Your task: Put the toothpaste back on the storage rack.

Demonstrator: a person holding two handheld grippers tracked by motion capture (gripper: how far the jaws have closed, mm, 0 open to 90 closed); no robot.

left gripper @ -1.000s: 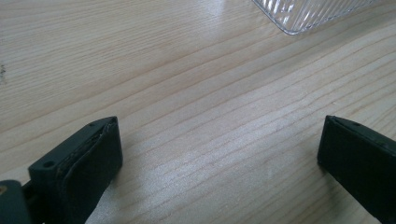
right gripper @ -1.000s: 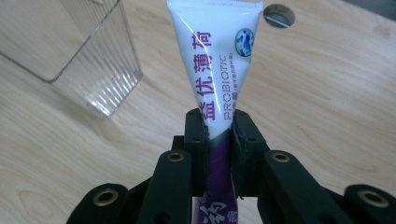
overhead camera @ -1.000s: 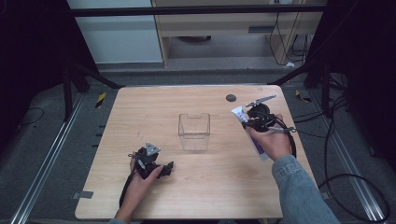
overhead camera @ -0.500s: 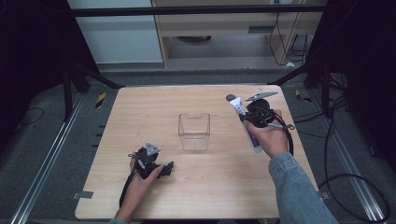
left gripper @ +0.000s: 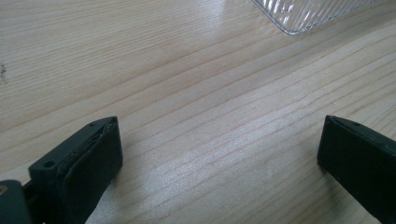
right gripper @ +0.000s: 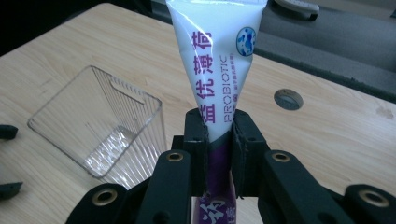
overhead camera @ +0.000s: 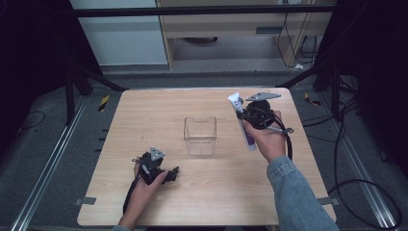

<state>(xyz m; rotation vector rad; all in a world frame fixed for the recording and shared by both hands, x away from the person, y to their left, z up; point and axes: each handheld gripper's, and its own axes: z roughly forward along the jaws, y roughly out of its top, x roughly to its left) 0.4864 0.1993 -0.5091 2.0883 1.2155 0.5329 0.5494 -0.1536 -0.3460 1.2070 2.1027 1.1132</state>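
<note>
Toothpaste tube (right gripper: pixel 219 70) sits clamped in the right hand-held gripper (right gripper: pixel 219 140), raised above the tabletop (overhead camera: pixel 144 115) beside the clear bin (overhead camera: pixel 199 134); the left hand-held gripper (left gripper: pixel 219 154) rests wide open, empty.

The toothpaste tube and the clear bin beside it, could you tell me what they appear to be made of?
The toothpaste tube looks like soft glossy plastic: it shines, carries printed lettering and pinches flat. The clear bin looks like rigid transparent plastic, ribbed on its walls; the tabletop shows through it.
</note>
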